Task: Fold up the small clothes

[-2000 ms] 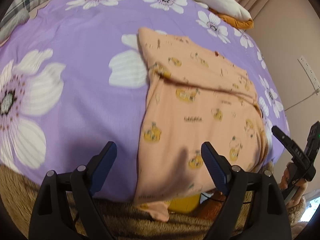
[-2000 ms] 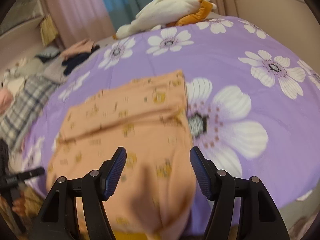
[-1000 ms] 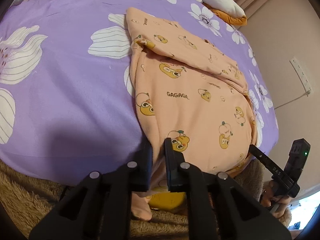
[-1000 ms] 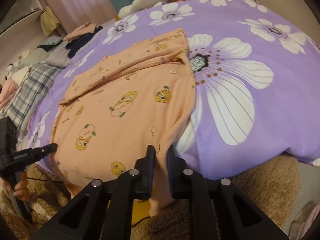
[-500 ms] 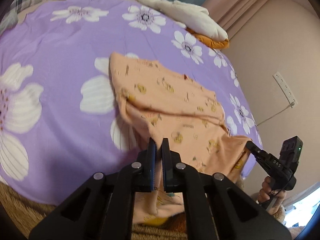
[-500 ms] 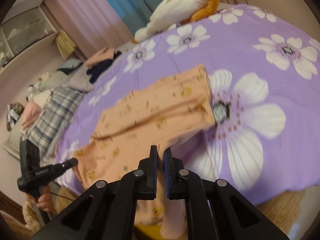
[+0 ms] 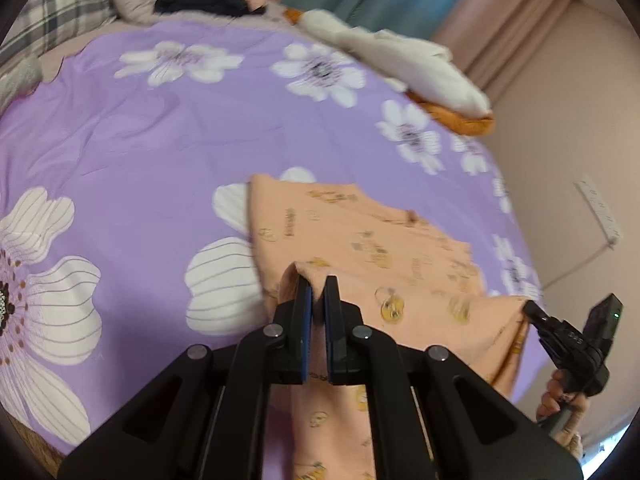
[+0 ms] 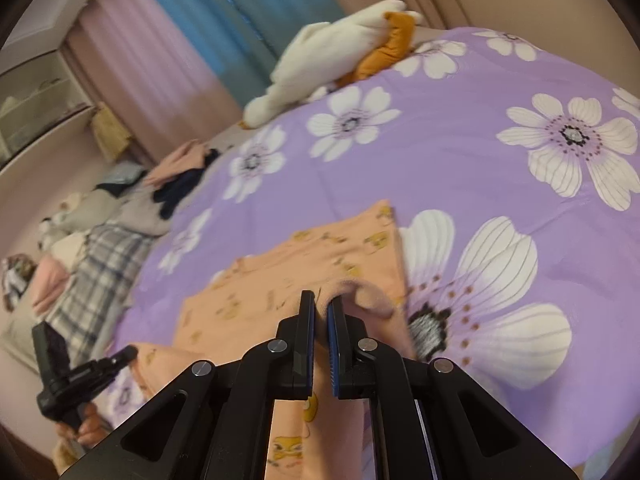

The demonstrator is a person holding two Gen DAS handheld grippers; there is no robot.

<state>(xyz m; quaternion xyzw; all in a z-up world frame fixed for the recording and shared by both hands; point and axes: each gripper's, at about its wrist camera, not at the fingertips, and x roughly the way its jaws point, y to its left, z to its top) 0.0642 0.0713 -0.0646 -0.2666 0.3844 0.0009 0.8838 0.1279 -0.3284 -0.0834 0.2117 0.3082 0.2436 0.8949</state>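
A peach-coloured small garment (image 7: 360, 240) printed with yellow cartoon figures lies on a bed covered by a purple bedspread (image 7: 140, 140) with large white flowers. The garment's far part rests flat on the bedspread, while its near edge is lifted clear of the bed at two corners, so the cloth sags between them and hangs down below the grippers. The left gripper (image 7: 319, 292) has its jaws clenched on a bunched fold of the garment's near left corner, with the blue pads pressed against the fabric. The right gripper (image 8: 321, 312) likewise has its jaws clamped on a fold at the garment's near right corner, and a rounded hump of cloth sits just beyond its tips. In the left wrist view the right gripper (image 7: 532, 312) appears at the right edge, pinching the far corner of the lifted hem, with a hand (image 7: 560, 400) wrapped round its handle. In the right wrist view the left gripper (image 8: 128, 354) shows at the lower left, meeting the cloth. At the far side of the bed lie a white and orange plush toy (image 8: 332, 60), a heap of dark and pink clothes (image 8: 180, 176) and a plaid blanket (image 8: 100, 272). Blue and pink curtains (image 8: 200, 40) hang behind.
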